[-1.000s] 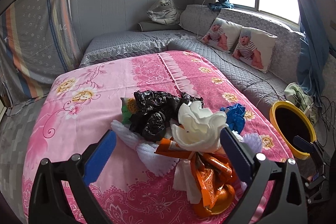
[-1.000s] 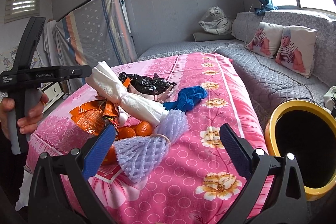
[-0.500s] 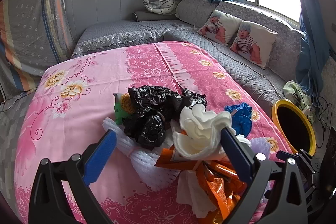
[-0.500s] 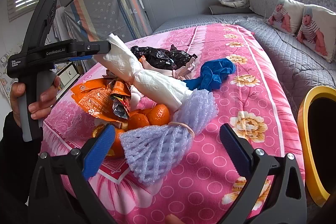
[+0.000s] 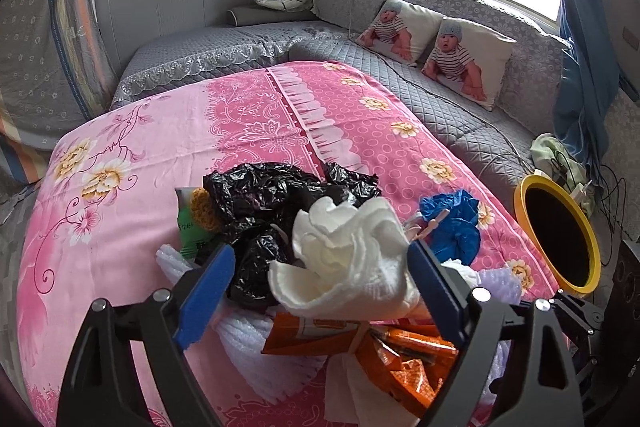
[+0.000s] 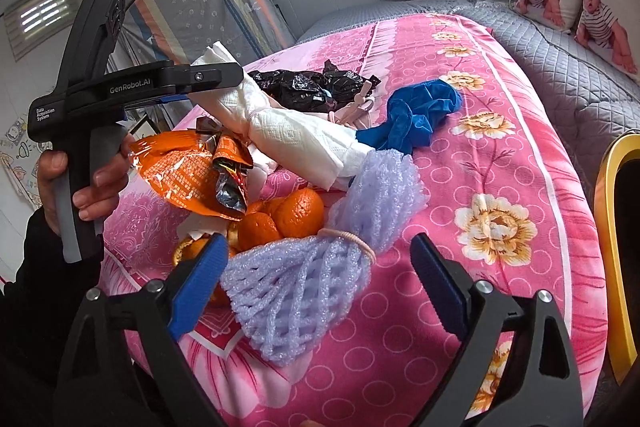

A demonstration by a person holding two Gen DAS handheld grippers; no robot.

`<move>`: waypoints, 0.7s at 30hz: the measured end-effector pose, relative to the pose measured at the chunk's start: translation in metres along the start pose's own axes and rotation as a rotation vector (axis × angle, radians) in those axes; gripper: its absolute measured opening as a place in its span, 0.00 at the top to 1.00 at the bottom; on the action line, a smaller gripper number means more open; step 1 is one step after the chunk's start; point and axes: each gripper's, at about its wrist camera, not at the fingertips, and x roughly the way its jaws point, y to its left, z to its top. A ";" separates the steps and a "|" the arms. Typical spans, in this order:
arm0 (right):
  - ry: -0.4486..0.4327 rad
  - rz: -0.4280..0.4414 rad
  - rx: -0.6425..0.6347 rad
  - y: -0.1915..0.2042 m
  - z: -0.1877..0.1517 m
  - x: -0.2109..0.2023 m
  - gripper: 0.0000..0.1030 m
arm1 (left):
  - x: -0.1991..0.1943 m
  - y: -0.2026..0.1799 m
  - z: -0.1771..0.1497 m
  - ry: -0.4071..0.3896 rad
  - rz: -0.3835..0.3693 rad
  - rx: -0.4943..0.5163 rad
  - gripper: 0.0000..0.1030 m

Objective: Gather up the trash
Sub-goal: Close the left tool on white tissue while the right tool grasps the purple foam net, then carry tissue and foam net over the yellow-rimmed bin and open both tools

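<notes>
Left gripper (image 5: 320,291): jaws closing astride white paper wad (image 5: 344,259), not yet pinching. Right gripper (image 6: 316,287): closing around purple foam net (image 6: 296,291). Trash heaped on pink bedspread (image 5: 160,147); yellow-rimmed bin (image 5: 556,235) alongside, handy for drops.

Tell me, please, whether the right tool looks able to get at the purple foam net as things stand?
Probably yes: the purple foam net lies uncovered between the closing jaws of the right tool, not yet gripped.

Pink flowery bed cover (image 6: 500,163) has the trash piled at its near end: black bag (image 5: 276,195), blue rag (image 6: 416,115), white tissue (image 6: 296,135), purple foam net (image 6: 304,283), orange wrapper (image 6: 180,167), oranges (image 6: 280,215).
</notes>
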 end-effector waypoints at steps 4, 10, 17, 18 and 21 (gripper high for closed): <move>0.017 -0.002 0.000 -0.003 0.000 0.005 0.26 | 0.006 -0.003 0.000 0.014 -0.017 0.005 0.33; 0.044 0.002 0.006 -0.003 -0.001 0.007 0.44 | 0.009 -0.002 0.000 0.022 -0.036 0.004 0.53; 0.048 0.010 -0.014 0.001 -0.001 -0.001 0.66 | 0.005 0.009 0.000 0.013 -0.067 -0.045 0.70; 0.048 0.008 -0.018 0.001 -0.001 -0.002 0.70 | 0.004 0.009 0.001 0.012 -0.069 -0.048 0.71; 0.041 0.008 -0.017 0.001 -0.003 -0.006 0.74 | 0.001 0.011 0.000 0.001 -0.079 -0.060 0.73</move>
